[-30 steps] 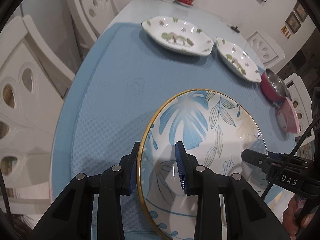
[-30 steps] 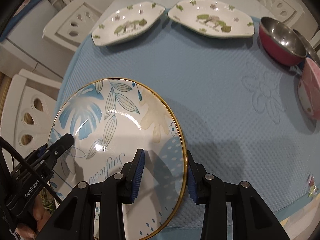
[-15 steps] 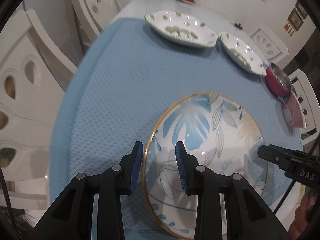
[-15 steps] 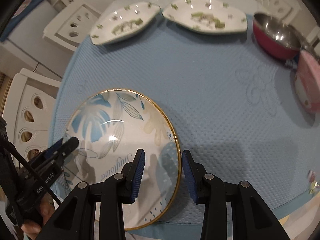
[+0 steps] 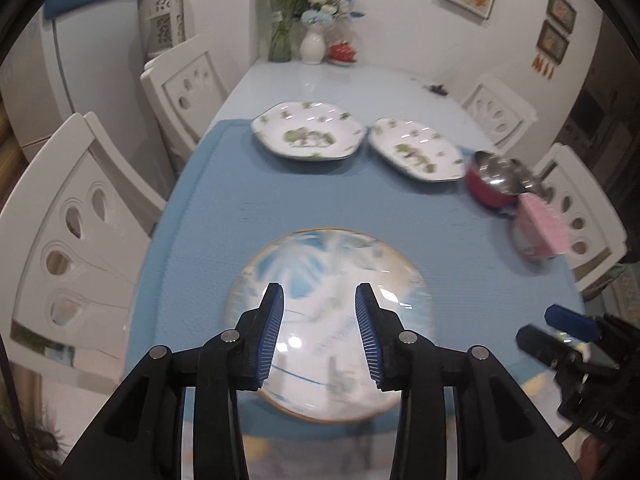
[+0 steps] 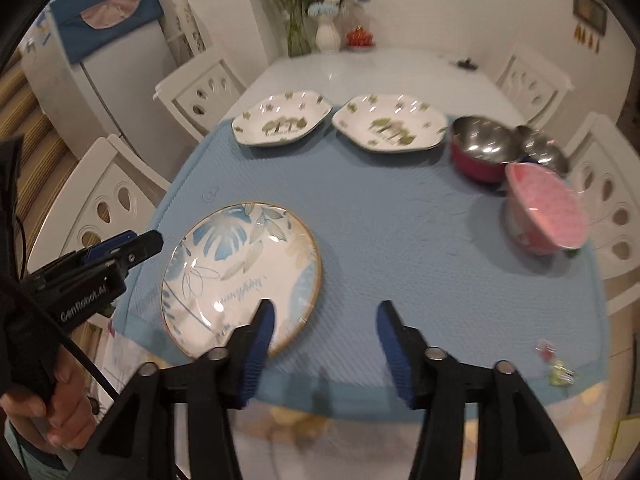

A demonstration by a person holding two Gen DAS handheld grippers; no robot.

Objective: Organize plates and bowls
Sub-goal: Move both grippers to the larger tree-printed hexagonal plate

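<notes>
A round blue-leaf plate with a gold rim [image 5: 320, 276] [image 6: 240, 264] lies flat on the blue mat [image 5: 320, 200] [image 6: 380, 220] near the front edge. My left gripper [image 5: 319, 332] is open above its near side, holding nothing. My right gripper [image 6: 326, 336] is open wider, to the right of the plate, one finger over its rim. Two white green-printed plates [image 5: 308, 136] [image 5: 416, 150] [image 6: 282, 122] [image 6: 390, 126] sit side by side at the mat's far edge. A red steel bowl [image 5: 496, 182] [image 6: 478, 146] and a tilted pink bowl [image 5: 540, 228] [image 6: 544, 208] stand at the right.
White chairs [image 5: 80, 216] [image 6: 532, 80] surround the table. Vases with flowers [image 5: 312, 46] [image 6: 328, 36] and a small red dish stand at the far end. A second steel bowl [image 6: 540, 148] sits behind the pink one. Small wrappers [image 6: 556, 368] lie on the mat's near right corner.
Both grippers have let go of the blue-leaf plate, opened, and pulled up and back. The plate now lies flat on the mat.
</notes>
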